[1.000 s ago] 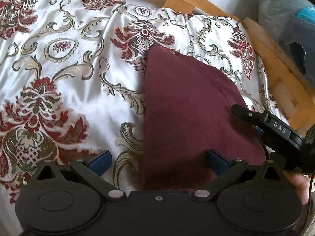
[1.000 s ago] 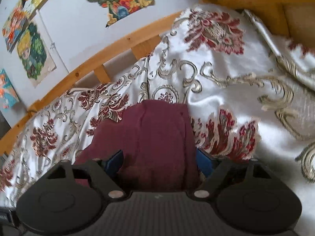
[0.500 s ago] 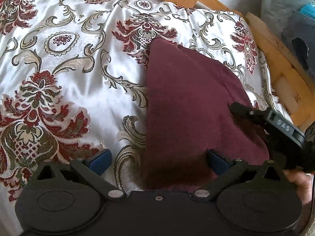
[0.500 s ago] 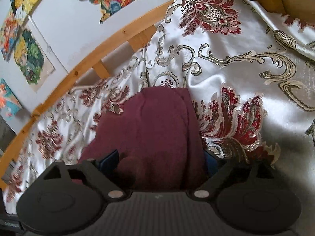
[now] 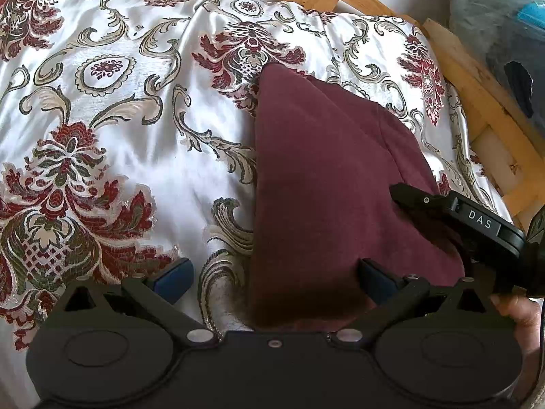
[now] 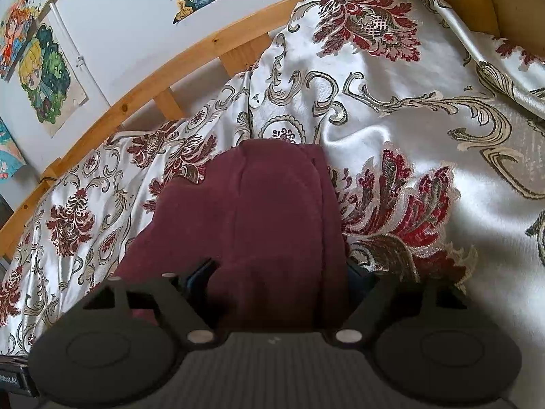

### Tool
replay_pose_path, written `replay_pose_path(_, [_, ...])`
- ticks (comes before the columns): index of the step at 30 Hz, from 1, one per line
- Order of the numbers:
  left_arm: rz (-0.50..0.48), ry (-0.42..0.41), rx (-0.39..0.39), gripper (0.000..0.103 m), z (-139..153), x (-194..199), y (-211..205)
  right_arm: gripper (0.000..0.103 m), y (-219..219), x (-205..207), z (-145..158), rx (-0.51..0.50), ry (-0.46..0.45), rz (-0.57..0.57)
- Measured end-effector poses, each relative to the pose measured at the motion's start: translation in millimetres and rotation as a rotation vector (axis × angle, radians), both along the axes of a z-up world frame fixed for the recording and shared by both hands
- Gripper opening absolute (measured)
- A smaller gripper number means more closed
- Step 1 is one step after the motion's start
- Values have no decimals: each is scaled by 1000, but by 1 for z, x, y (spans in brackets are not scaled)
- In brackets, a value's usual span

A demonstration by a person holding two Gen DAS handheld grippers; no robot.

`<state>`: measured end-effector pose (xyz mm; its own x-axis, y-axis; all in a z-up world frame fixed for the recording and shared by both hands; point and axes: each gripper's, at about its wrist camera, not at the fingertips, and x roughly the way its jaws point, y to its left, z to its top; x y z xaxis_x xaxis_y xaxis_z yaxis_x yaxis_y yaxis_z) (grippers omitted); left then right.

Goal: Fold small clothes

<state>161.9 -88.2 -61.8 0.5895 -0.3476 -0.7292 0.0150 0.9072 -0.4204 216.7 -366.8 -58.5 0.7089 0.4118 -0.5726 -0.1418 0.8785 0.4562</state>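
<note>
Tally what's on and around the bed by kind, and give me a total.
Maroon garment: 1
Floral bedspread: 1
Wooden bed frame: 1
Grippers: 2, left, right
Wall pictures, whole or cut off: 5
Total: 10

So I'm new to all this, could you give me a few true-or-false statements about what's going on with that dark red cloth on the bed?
1. The maroon garment lies on a floral satin bedspread. True.
2. The left gripper is clamped shut on the garment. False: its jaws stand wide open, one blue pad on the bedspread side, one on the cloth.
3. The right gripper straddles the garment's near end with open jaws. True.
4. The garment is bright blue. False: it is maroon.
5. A wooden bed frame runs behind the bedspread. True.
</note>
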Motion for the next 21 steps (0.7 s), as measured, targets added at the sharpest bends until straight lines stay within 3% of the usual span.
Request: replay_pose_path(21, [7, -10, 1, 102, -1, -3, -1, 85, 2, -1, -1, 13, 1, -2])
